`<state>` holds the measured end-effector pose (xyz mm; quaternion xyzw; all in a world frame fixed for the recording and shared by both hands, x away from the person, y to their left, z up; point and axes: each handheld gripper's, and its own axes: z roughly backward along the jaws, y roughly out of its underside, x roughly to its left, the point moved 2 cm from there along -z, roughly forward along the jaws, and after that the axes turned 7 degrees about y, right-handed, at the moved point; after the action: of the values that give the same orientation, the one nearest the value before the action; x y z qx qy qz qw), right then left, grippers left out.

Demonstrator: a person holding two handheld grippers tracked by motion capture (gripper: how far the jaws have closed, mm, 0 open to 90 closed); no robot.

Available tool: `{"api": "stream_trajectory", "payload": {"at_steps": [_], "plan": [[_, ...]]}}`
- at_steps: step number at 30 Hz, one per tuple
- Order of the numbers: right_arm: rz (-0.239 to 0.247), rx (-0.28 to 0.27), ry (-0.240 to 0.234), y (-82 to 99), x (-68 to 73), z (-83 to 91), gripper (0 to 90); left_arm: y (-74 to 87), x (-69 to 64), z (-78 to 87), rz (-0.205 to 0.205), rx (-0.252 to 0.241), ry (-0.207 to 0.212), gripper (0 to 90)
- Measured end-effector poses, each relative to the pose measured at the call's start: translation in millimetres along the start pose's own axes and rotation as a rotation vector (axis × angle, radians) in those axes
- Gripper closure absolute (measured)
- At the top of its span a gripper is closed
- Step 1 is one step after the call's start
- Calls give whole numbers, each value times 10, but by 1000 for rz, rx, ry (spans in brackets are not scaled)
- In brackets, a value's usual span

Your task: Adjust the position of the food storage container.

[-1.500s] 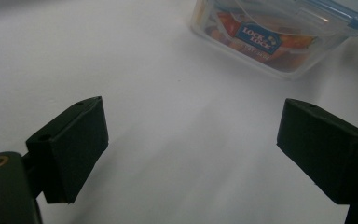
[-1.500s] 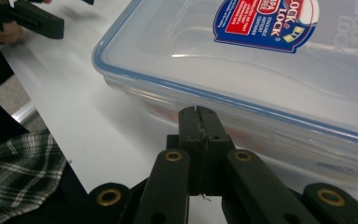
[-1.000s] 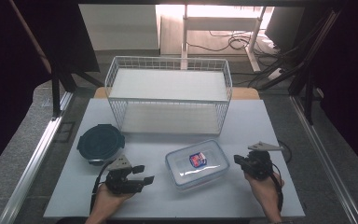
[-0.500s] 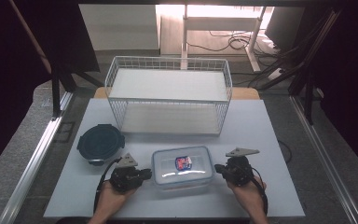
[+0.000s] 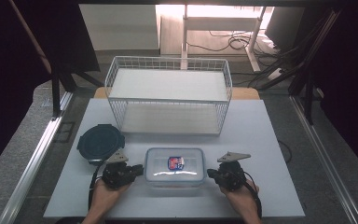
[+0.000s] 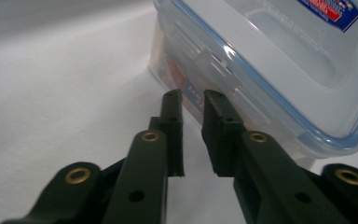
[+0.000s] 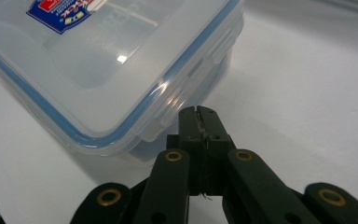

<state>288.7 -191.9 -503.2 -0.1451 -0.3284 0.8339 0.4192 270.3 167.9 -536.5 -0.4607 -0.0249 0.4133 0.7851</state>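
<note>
Clear plastic, blue-sealed, the lidded container [image 5: 175, 166] sat on the white table [image 5: 261, 140] between our grippers; its red-and-blue label [image 5: 175, 163] was too blurred to read. Our left gripper [image 6: 192, 100] stood slightly parted at its side latch, and our right gripper [image 7: 198, 114] was pressed closed beside its corner.

Container [image 6: 279, 70] cut off by top and right edges in left gripper view; label [image 5: 175, 163] print too small to read.

Wire basket [image 5: 168, 95], dark round lid [image 5: 100, 143].
</note>
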Motion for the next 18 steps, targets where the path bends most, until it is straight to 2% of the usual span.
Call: {"api": "stream_trajectory", "payload": {"at_steps": [3,4,5,6,7,8,9,10,14,15,16,18], "plan": [[5,-29,18,-4,-20,40,849,11,4,58,-10,-9,-18,678],[18,-54,32,8,-54,84,814,39,10,102,-15,-5,-34,628],[18,-54,32,8,-54,84,814,39,10,102,-15,-5,-34,581],[18,-62,36,18,-70,101,792,55,12,119,-15,-1,-35,581],[15,-67,37,29,-85,116,765,70,11,131,-15,4,-39,523],[11,-79,41,51,-122,142,707,82,6,142,-16,8,-46,426],[11,-79,41,51,-122,142,707,90,-2,152,-19,9,-54,426],[4,-82,42,61,-138,156,670,94,-10,162,-26,9,-61,387],[-10,-100,42,105,-213,182,444,114,-26,201,-32,5,-89,235],[-13,-108,44,117,-235,181,374,122,-18,207,-31,6,-87,196],[-24,-120,32,134,-276,175,259,142,-1,223,-22,8,-84,133],[-47,-148,16,139,-304,169,132,149,5,251,-19,2,-86,61]]}}
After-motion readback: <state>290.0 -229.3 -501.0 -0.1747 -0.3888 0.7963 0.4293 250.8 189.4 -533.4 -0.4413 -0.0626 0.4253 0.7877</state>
